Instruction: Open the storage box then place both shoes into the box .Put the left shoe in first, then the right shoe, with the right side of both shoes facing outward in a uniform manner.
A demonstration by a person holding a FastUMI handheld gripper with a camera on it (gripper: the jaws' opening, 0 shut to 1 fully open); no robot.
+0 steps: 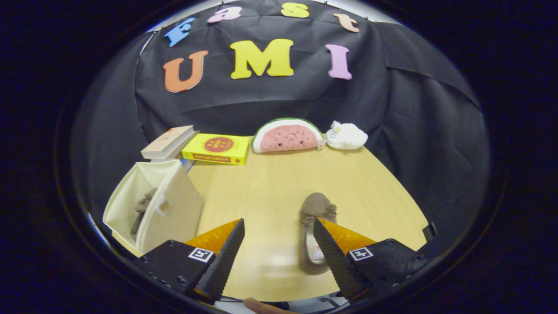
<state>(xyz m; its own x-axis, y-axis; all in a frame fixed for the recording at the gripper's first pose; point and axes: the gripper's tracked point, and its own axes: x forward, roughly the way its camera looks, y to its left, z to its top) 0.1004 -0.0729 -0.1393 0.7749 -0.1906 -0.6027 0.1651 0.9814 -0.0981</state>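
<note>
Gripper [277, 237] wide open, holding nothing; brown shoe [314, 218] by the right finger, storage box [174, 209] at 10 o'clock, books [216, 148] beyond.

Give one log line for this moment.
tool: open | box: open, one shoe inside | second shoe: on table, by right finger

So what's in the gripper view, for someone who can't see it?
The open gripper hovers over a wooden table, a brown shoe by one finger. Beside the other, an open box holds another shoe. Books and plush toys line the back.
</note>
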